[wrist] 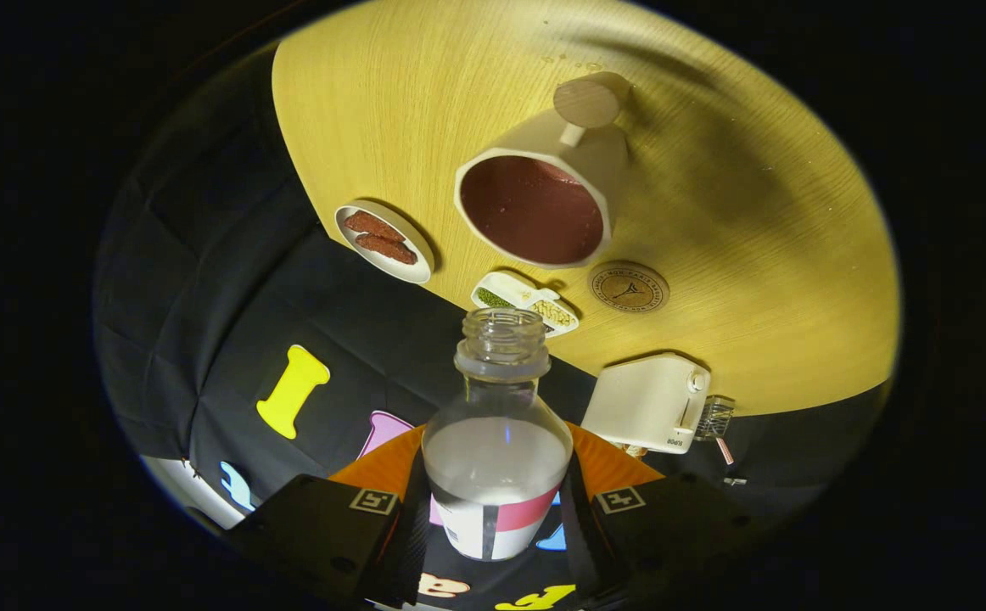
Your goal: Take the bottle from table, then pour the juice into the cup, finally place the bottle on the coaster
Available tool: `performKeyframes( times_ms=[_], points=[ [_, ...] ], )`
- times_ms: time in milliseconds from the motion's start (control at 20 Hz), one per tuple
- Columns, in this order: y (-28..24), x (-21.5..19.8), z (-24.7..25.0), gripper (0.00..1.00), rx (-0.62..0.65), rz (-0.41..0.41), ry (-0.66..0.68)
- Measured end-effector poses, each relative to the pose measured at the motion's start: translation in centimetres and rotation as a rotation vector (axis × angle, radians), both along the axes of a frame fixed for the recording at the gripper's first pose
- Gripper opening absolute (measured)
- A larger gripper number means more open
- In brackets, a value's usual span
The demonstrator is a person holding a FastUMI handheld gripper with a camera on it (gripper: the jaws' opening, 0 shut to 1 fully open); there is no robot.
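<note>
**Spotter:** Gripper has both fingers pressed against the sides of the bottle, pinching it low on the body. Cap off, neck open, pale liquid sitting in the lower half. The view is rolled hard over, so you have the bottle tipped.

**Operator:** Where's the cup?

**Spotter:** Cup stands on the yellow table, beyond the bottle mouth. Dark reddish inside; I can't tell whether that's juice or the lining. No stream visible at the neck.

**Operator:** So which step?

**Spotter:** My read is the pour, though early or late I can't say. If you're still pouring, bring the mouth over the rim and tilt further. If done, level the bottle before travelling.

**Operator:** And the coaster?

**Spotter:** Round coaster lies just beside the cup, bare. Small tray of seeds is near it, a white appliance at the table edge, a dish of snacks further off. You'll need to set down upright, clear of the cup.
</note>
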State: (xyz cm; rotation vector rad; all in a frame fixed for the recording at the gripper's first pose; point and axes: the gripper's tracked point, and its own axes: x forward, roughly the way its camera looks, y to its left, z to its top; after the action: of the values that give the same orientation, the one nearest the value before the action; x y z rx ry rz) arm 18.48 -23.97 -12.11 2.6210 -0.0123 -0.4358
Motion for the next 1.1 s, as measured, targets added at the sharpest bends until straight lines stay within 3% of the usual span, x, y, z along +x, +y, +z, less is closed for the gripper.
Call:
performKeyframes(
  times_ms=[500,650,850,1100],
  points=[
    [0.6,-0.8,1.3,0.69,-0.177,-0.046,-0.003],
    [1.5,-0.6,1.3,0.69,-0.289,-0.046,0.003],
    [4.2,-1.7,1.7,0.69,-0.600,0.028,0.008],
    [9.5,-4.4,1.5,0.69,-1.024,0.240,0.015]
  ],
)
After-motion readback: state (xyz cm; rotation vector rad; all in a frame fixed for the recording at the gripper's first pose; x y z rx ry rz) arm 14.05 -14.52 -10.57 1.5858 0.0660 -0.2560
